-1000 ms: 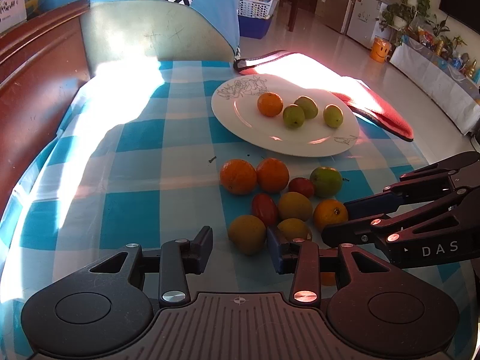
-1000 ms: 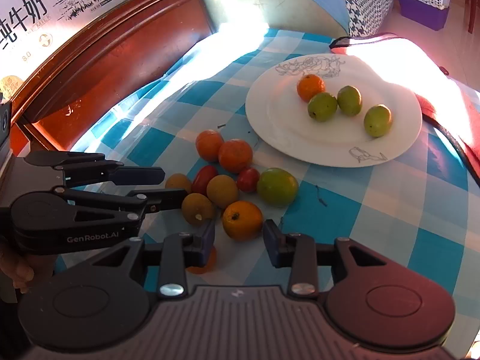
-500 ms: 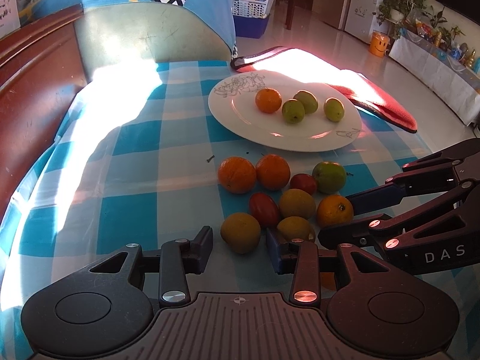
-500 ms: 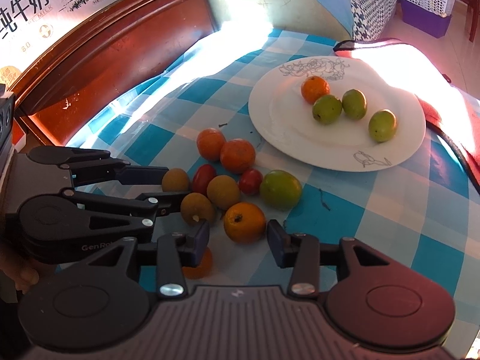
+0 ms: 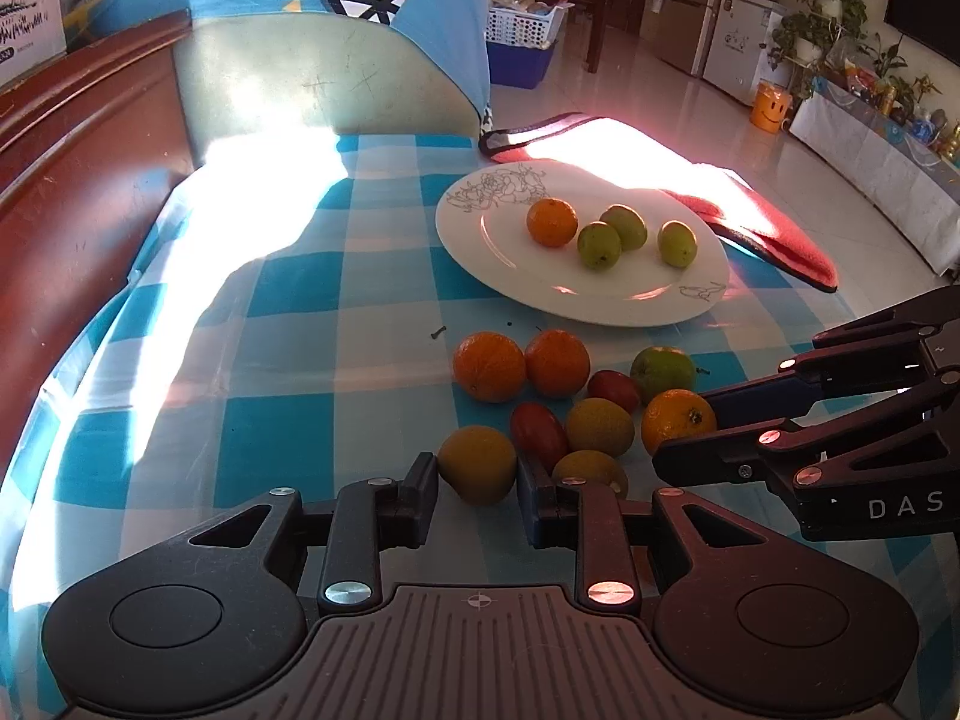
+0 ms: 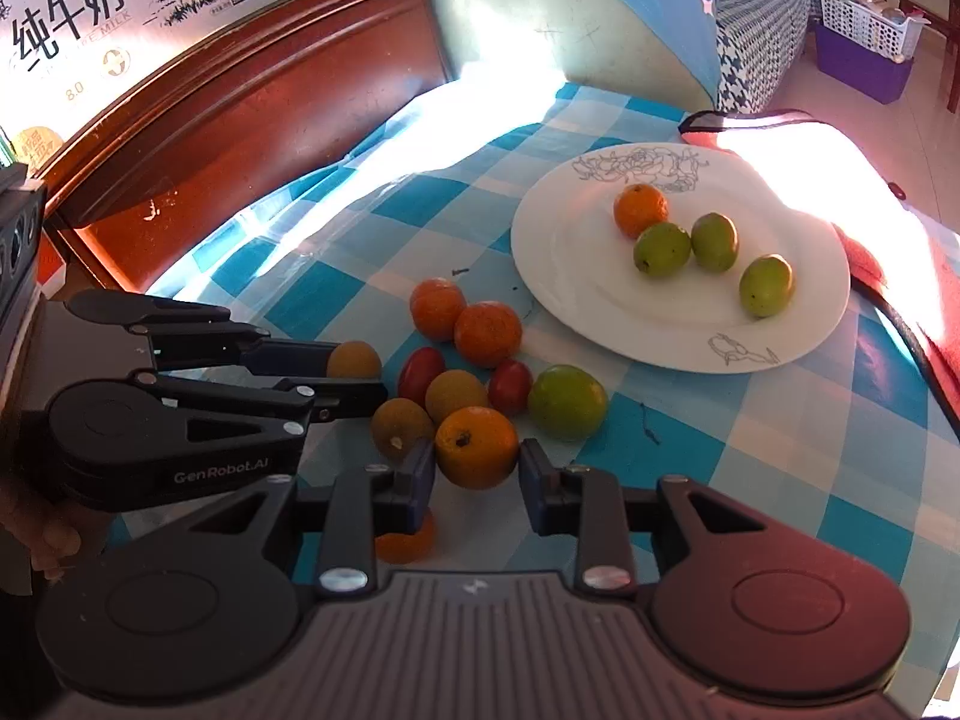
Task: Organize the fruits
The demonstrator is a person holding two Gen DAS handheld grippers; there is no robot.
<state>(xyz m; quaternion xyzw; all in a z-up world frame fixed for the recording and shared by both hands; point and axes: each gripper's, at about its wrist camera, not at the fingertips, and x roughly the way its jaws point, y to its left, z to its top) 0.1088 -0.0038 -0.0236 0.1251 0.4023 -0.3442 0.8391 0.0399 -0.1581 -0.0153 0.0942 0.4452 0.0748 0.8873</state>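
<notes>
Glossy white plate [image 5: 528, 285]; checked cloth tablecloth [image 5: 288, 360]; polished wooden headboard [image 6: 252, 120]

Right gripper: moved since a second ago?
Yes. Right gripper jaws have just been closing inward onto the orange, now pinched between them; against the white plate it hasn't travelled.

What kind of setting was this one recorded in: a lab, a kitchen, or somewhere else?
Most likely a home living or dining area, not a lab. A checked tablecloth covers the table, with a white plate of fruit; behind it stand a fridge, potted plants and a laundry basket.
</notes>
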